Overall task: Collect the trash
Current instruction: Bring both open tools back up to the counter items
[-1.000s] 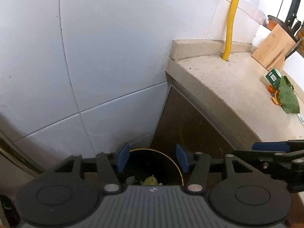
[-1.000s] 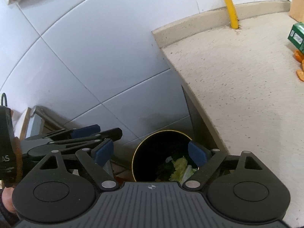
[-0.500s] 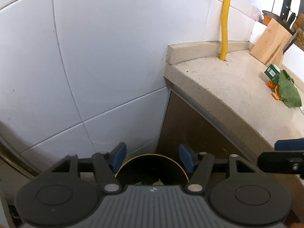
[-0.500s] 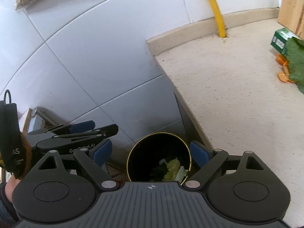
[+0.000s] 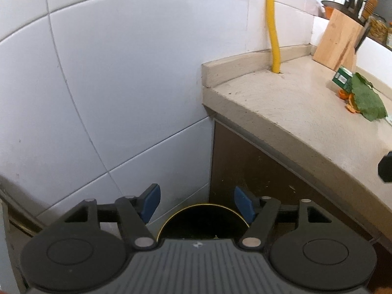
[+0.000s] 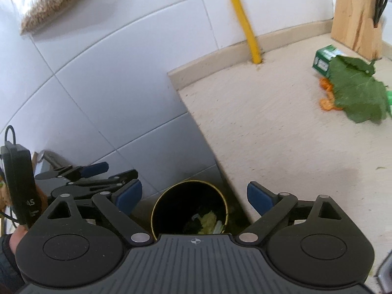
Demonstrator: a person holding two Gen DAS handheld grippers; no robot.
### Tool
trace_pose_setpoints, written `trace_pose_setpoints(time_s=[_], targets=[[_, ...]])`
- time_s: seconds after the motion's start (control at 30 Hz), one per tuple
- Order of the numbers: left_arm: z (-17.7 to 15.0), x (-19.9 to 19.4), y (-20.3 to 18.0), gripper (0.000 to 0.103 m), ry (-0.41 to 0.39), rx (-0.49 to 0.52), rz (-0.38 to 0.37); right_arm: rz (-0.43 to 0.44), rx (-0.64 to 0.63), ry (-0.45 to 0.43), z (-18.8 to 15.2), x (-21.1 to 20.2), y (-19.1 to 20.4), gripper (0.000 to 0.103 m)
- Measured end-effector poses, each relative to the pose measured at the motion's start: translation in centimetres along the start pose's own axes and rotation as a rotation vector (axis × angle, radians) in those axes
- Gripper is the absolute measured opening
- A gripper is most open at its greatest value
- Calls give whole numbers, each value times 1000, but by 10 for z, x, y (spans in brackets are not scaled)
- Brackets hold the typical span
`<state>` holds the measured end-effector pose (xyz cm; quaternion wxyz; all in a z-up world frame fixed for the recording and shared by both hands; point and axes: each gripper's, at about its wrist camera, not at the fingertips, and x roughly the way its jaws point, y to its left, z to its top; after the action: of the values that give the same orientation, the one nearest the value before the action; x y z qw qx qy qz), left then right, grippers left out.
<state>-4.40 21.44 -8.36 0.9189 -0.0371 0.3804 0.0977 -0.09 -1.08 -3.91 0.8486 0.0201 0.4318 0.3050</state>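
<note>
left tongs (image 5: 196,207): opening, nothing inside | right tongs (image 6: 193,196): opening, nothing inside | bin (image 6: 189,208) (scraps inside) below both

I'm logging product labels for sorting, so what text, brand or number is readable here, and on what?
"AS": white letters on the black device at the left edge of the right wrist view; the rest is cut off.
Green box on the countertop: white label, print too blurred to read.
Nothing else legible.
</note>
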Motion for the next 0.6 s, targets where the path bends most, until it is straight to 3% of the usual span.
trace_pose_setpoints(time_s=[0.2,0.33,0.6], targets=[[-2,-7,-13,63,-33,56,0,-25,-17,-29,-3,-17,-9,96],[3,-13,-20,64,-44,43,-27,-45,-27,-48,-2,-26,-17,97],[22,-26,-52,68,-77,106,-61,-69,21,-110,5,-45,-43,97]])
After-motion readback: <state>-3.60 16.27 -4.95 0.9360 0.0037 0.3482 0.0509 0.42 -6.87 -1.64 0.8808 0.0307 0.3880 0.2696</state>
